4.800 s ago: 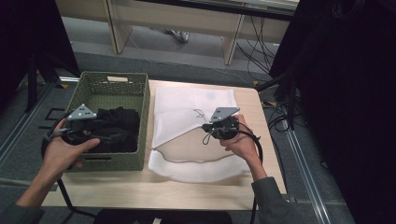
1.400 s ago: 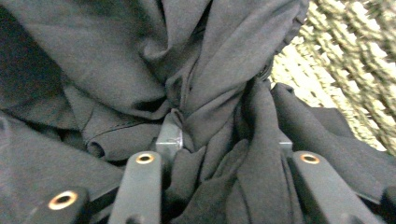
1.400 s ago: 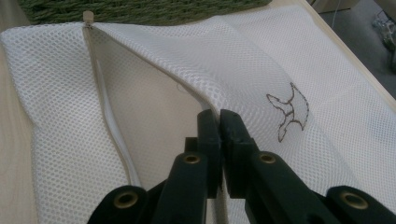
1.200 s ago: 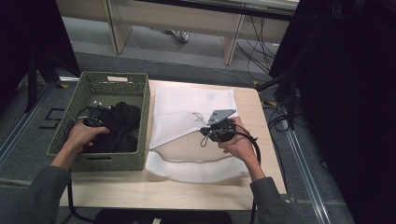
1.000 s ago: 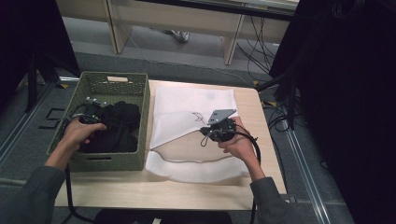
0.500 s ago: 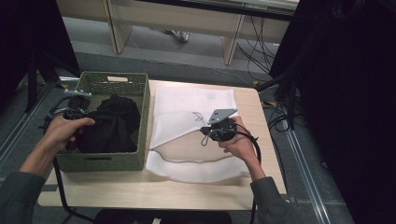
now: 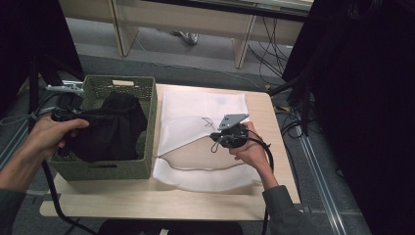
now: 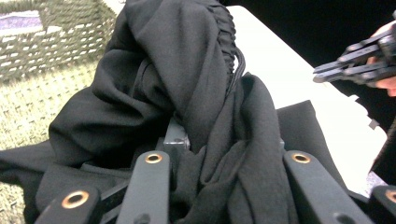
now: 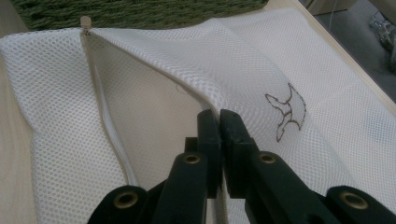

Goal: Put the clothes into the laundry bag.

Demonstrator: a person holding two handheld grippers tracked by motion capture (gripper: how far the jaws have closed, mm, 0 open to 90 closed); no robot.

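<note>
A black garment (image 7: pixel 115 129) bulges up out of the green woven basket (image 7: pixel 147 128) at the table's left. My left gripper (image 7: pixel 80 117) is shut on it at the basket's left side. In the left gripper view the dark cloth (image 8: pixel 187 93) is bunched between the jaws of that gripper (image 8: pixel 224 163). A white mesh laundry bag (image 7: pixel 205 105) lies to the right of the basket with its mouth gaping. My right gripper (image 7: pixel 226 138) is shut on the bag's upper zipper edge and holds it raised. In the right gripper view the closed gripper (image 9: pixel 217 122) pinches the mesh bag (image 9: pixel 233 60).
The bag's zipper pull (image 9: pixel 85 22) lies at its corner close to the basket (image 9: pixel 140 9). A small leaf-like mark (image 9: pixel 287 112) is stitched on the mesh. The wooden table (image 7: pixel 98 200) shows in front of the basket. Desks and cables stand beyond the far edge.
My left gripper went down into the basket, closed on the black garment and has drawn it up and leftward. The right gripper has held the bag's edge still.
</note>
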